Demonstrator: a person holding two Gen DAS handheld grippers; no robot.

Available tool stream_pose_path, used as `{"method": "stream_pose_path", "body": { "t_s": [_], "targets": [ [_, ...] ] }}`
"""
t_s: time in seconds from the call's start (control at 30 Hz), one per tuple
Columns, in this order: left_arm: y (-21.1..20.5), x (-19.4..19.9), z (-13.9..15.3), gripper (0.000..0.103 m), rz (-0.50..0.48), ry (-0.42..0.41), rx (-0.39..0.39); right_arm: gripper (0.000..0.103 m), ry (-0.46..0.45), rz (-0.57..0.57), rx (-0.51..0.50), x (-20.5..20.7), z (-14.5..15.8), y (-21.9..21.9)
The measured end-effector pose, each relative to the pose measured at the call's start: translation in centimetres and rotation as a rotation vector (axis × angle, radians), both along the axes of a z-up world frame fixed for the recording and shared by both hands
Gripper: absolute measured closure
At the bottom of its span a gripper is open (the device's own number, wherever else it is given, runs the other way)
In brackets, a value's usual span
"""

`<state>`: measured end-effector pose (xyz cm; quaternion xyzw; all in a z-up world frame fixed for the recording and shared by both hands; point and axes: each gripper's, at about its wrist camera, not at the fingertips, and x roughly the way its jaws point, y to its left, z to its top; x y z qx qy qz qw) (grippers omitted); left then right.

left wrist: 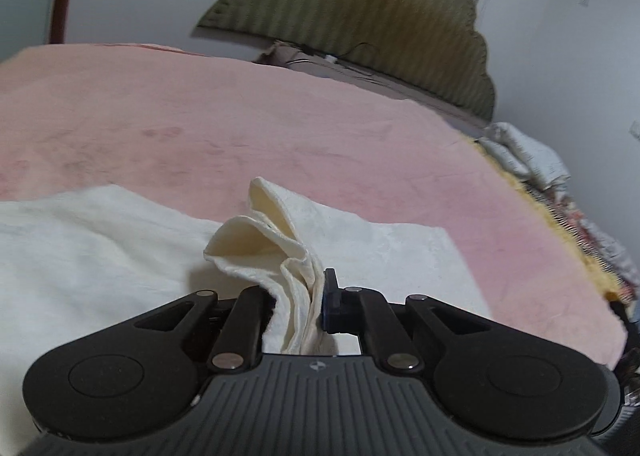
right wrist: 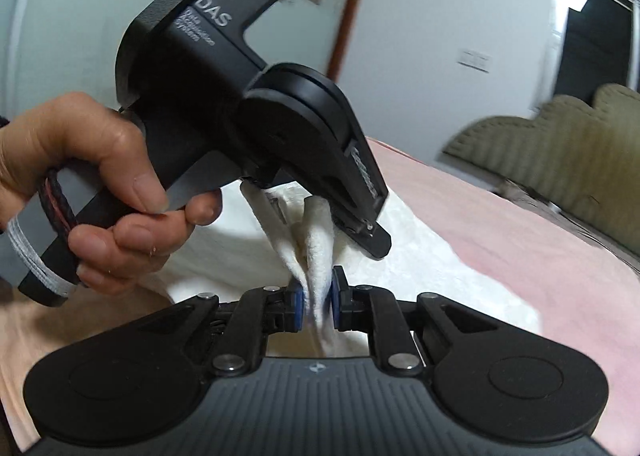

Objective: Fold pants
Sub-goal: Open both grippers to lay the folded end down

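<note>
The white pants (left wrist: 100, 240) lie spread on a pink blanket (left wrist: 240, 128). My left gripper (left wrist: 298, 304) is shut on a bunched fold of the pants that sticks up between its fingers. My right gripper (right wrist: 316, 302) is shut on a strip of the same white pants (right wrist: 420, 248), close beside the left gripper (right wrist: 352, 224), which shows from the side in the right wrist view, held by a hand (right wrist: 92, 184). The cloth runs taut between the two grippers, a little above the bed.
An olive padded headboard (left wrist: 360, 16) stands behind the bed against a white wall. A pile of patterned cloth (left wrist: 560, 184) lies at the bed's right edge. A dark doorway (right wrist: 592, 44) is at the far right.
</note>
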<state>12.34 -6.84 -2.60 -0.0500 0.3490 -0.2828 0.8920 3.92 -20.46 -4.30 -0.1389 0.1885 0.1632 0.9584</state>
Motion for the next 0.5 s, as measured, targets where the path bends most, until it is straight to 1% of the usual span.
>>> {"method": "stream_pose_path", "body": {
  "t_s": [0.07, 0.1, 0.13, 0.17, 0.23, 0.27, 0.3, 0.33, 0.4, 0.47, 0.5],
  "targets": [
    [0.2, 0.4, -0.8, 0.09, 0.025, 0.012, 0.064, 0.09, 0.026, 0.028, 0.002, 0.9, -0.5, 0.9],
    [0.5, 0.7, -1.4, 0.085, 0.032, 0.026, 0.086, 0.087, 0.061, 0.037, -0.005, 1.5, -0.9, 1.4],
    [0.5, 0.8, -1.8, 0.077, 0.03, 0.034, 0.101, 0.086, 0.088, 0.035, -0.014, 2.1, -1.1, 1.9],
    [0.6, 0.7, -1.9, 0.074, 0.031, 0.024, 0.116, 0.083, 0.098, 0.029, -0.023, 2.1, -1.2, 2.0],
    [1.0, 0.1, -1.5, 0.052, 0.044, -0.016, 0.136, 0.082, 0.109, 0.049, -0.026, 1.9, -0.8, 1.9],
    [1.3, 0.0, -1.0, 0.048, 0.066, -0.037, 0.149, 0.082, 0.12, 0.067, -0.016, 1.7, -0.3, 1.6],
    [1.7, 0.0, -0.5, 0.041, 0.094, -0.059, 0.152, 0.082, 0.134, 0.086, 0.008, 1.4, 0.2, 0.9],
    [2.3, 0.1, 0.1, 0.038, 0.132, -0.082, 0.15, 0.082, 0.148, 0.11, 0.052, 1.2, 0.8, -0.1],
    [3.3, 0.6, 0.9, 0.033, 0.213, -0.122, 0.153, 0.082, 0.157, 0.151, 0.171, 0.8, 2.1, -2.1],
    [3.4, 1.4, 1.4, 0.031, 0.28, -0.155, 0.198, 0.082, 0.143, 0.139, 0.275, 1.0, 2.8, -4.1],
    [2.9, 1.8, 1.5, 0.029, 0.284, -0.168, 0.236, 0.082, 0.14, 0.105, 0.306, 1.4, 2.7, -4.7]
  ]
}}
